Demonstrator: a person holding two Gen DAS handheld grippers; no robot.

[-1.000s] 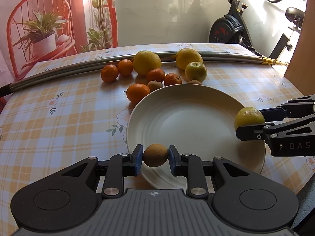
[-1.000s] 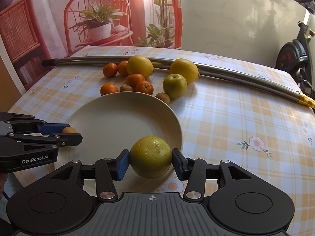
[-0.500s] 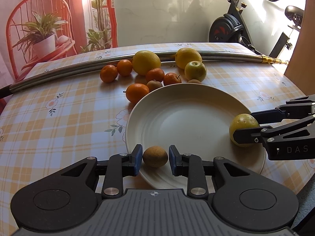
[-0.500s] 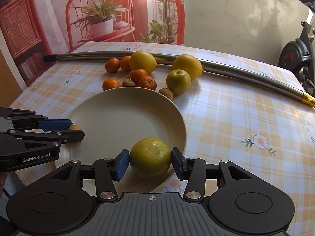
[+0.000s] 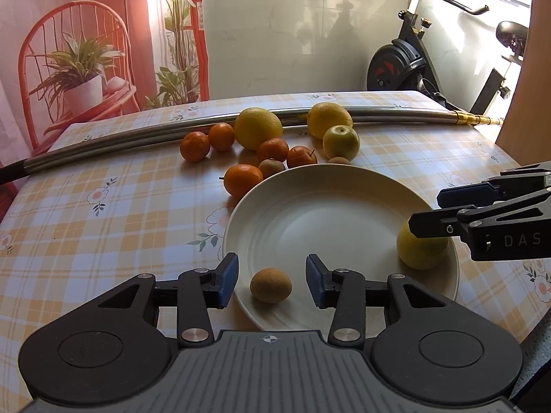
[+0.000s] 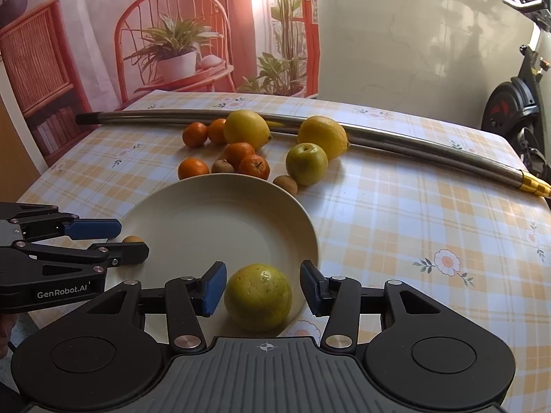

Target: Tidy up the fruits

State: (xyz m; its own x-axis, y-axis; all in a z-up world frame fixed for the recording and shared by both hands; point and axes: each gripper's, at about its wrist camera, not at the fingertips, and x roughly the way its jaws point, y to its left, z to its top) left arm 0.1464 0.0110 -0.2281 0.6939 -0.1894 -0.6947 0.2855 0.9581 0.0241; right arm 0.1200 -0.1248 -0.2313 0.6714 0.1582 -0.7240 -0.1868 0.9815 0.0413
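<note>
A cream plate [image 5: 327, 223] [image 6: 213, 227] lies on the checked tablecloth. A small brown kiwi [image 5: 271, 285] rests on its near rim between the blue pads of my left gripper [image 5: 272, 277], whose jaws are opening and stand clear of it on both sides. In the right wrist view that left gripper [image 6: 131, 241] comes in from the left edge, and the kiwi [image 6: 132, 239] peeks out between its fingers. A yellow-green round fruit [image 6: 259, 297] [image 5: 422, 254] sits on the plate's right rim between the pads of my right gripper [image 6: 263, 282] [image 5: 427, 210]. It is low between them, with a thin gap at the right pad.
Behind the plate lie several tangerines [image 5: 241, 179], two lemons [image 5: 258, 132], a green apple [image 5: 341, 141] and two more small brown fruits [image 5: 271, 167]. A long metal pole [image 5: 120, 143] runs across the far side of the table. An exercise bike [image 5: 413, 65] stands beyond the right corner.
The left jaws have opened off the kiwi, which now lies on the plate. The yellow-green fruit has sunk onto the plate and sits lower between the right pads.
</note>
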